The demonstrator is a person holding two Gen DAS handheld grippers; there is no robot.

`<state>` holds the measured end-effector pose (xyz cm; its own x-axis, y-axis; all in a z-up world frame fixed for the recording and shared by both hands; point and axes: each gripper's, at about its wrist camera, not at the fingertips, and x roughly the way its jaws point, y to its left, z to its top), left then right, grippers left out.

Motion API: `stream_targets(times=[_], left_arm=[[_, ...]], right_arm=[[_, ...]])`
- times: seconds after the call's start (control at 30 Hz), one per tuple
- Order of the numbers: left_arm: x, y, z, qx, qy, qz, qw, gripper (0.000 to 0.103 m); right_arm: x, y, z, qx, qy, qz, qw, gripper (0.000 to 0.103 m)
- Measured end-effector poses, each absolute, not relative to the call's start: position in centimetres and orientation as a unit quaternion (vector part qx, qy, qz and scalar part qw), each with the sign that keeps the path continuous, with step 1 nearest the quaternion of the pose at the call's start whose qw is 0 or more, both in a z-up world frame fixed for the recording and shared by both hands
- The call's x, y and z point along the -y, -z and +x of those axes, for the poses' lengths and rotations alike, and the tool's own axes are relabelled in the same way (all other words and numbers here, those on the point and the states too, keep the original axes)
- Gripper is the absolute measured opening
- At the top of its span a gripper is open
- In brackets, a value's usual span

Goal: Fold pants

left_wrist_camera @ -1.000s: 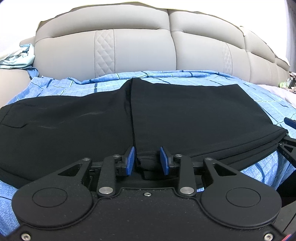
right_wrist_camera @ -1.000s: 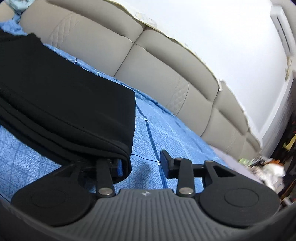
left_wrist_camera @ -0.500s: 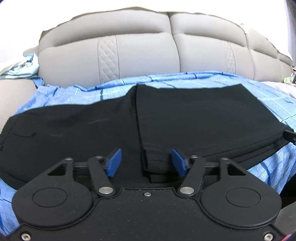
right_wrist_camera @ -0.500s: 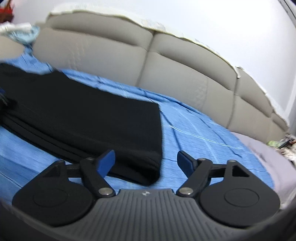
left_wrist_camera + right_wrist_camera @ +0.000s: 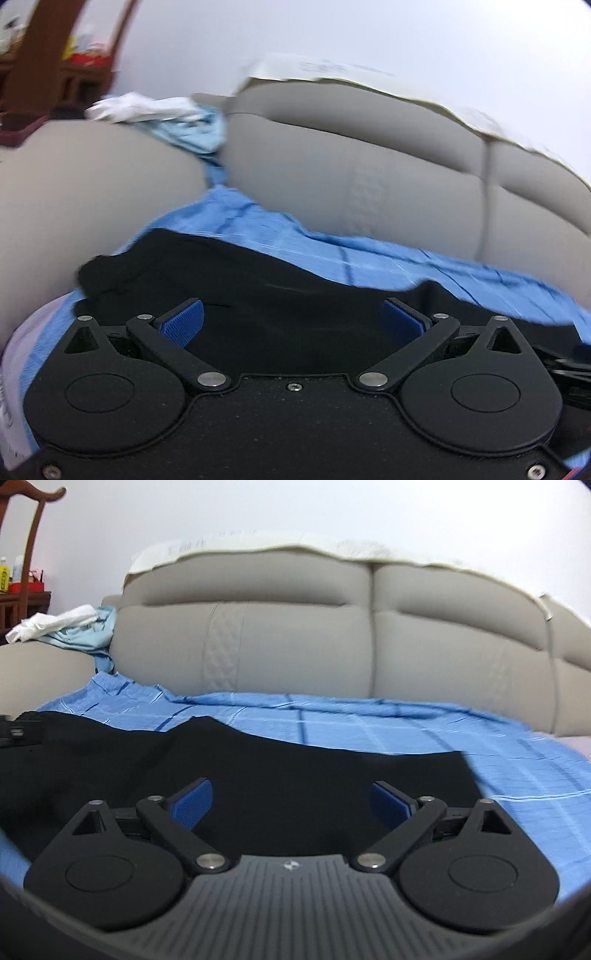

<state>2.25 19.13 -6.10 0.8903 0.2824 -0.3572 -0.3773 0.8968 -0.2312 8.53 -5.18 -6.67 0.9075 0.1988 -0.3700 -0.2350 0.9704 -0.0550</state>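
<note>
The black pants lie folded on a blue checked sheet spread over a grey sofa. In the left wrist view the pants stretch across the frame, their bunched end toward the left armrest. My left gripper hovers just above the cloth, its jaws still opening wide, with nothing pinched between the blue pads. My right gripper also hangs over the pants near the folded part's right end, jaws still opening, pads free of the fabric.
The sofa backrest rises behind the sheet. A light blue and white bundle of clothes sits on the left armrest. A wooden shelf with bottles stands at the far left. Bare sheet extends to the right of the pants.
Both grippers let go of the pants' edge and opened wide. Both pulled back and up from the cloth; the left view swung toward the left armrest, the right view toward the sofa's middle.
</note>
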Motion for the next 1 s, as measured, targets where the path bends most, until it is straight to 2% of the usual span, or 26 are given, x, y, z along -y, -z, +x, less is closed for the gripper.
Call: stream_targets(times=[0.13,0.27,0.4,0.7,0.77,1.0], left_arm=[[-21.4,6.6,2.0,-0.169,-0.226,-0.169,0.944,0.103],[-24.5,7.6,0.9,-0.182,-0.269,-0.222,0.919,0.103],[-27.7,9.1,-0.1,-0.201,-0.309,-0.279,0.887,0.103],[-31.5,10.5,-0.1,-0.211,-0.306,-0.348,0.86,0.101],[-31.7,10.4,0.3,-0.208,-0.304,-0.353,0.86,0.091],[-32.3,10.5,1.7,-0.207,-0.318,-0.348,0.857,0.08]], right_arm=[[1.6,7.6,11.8,-0.204,-0.102,-0.054,0.972,0.099],[-2.8,9.8,12.8,-0.217,-0.096,-0.132,0.963,0.1],[-4.2,11.1,11.3,-0.17,-0.096,-0.158,0.968,0.1],[-3.2,11.0,11.4,-0.181,-0.111,-0.125,0.969,0.101],[-3.1,10.9,11.6,-0.184,-0.111,-0.121,0.969,0.102],[-2.9,10.9,11.7,-0.187,-0.113,-0.114,0.969,0.102]])
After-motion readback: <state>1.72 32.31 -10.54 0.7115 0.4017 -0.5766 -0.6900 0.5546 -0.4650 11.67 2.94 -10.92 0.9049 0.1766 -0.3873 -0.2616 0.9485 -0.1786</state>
